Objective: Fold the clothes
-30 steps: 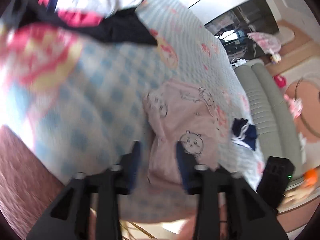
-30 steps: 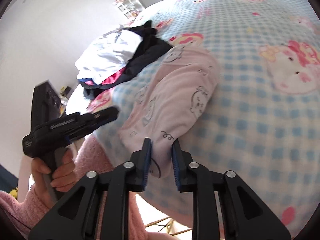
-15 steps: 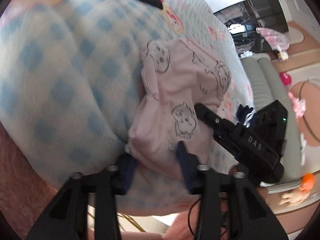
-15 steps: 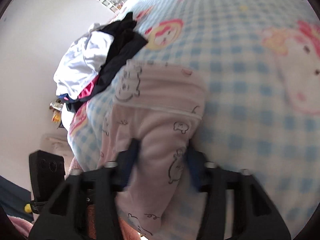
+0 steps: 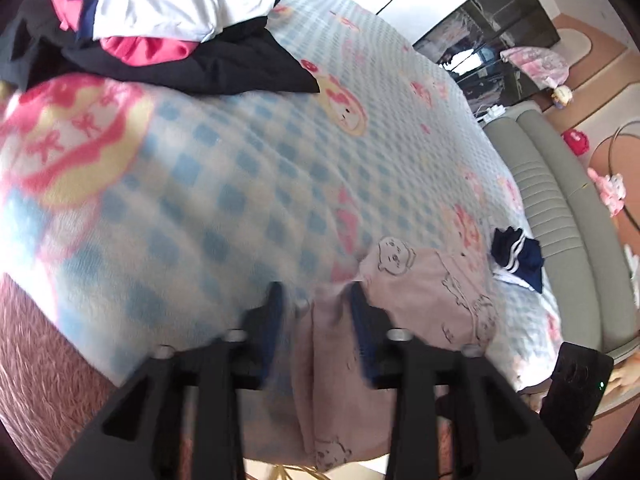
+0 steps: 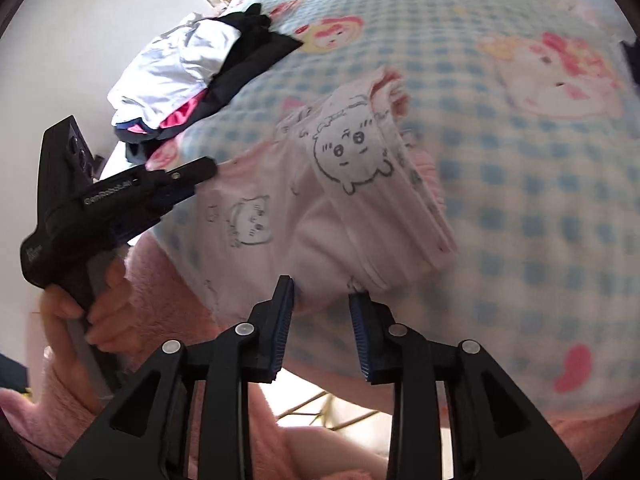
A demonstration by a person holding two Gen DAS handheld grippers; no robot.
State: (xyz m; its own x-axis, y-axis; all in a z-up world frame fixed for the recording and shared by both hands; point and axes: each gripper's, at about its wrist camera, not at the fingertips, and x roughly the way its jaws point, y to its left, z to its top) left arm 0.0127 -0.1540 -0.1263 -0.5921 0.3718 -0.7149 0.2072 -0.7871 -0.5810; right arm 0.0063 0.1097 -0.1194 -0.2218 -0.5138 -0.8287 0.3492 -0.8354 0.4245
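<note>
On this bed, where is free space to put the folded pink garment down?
Free: the checked blanket between the clothes pile and the pink garment. Crowded: the corner under the pile, and the edge by the navy item.

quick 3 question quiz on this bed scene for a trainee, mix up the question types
1. True or false: the pink garment lies on the checked blanket.
2. The top piece of the clothes pile is: A white, B green, C yellow.
3. Fill in: the small folded item near the blanket's far edge is ____ with white stripes.
Key: 1 true; 2 A; 3 navy.
</note>
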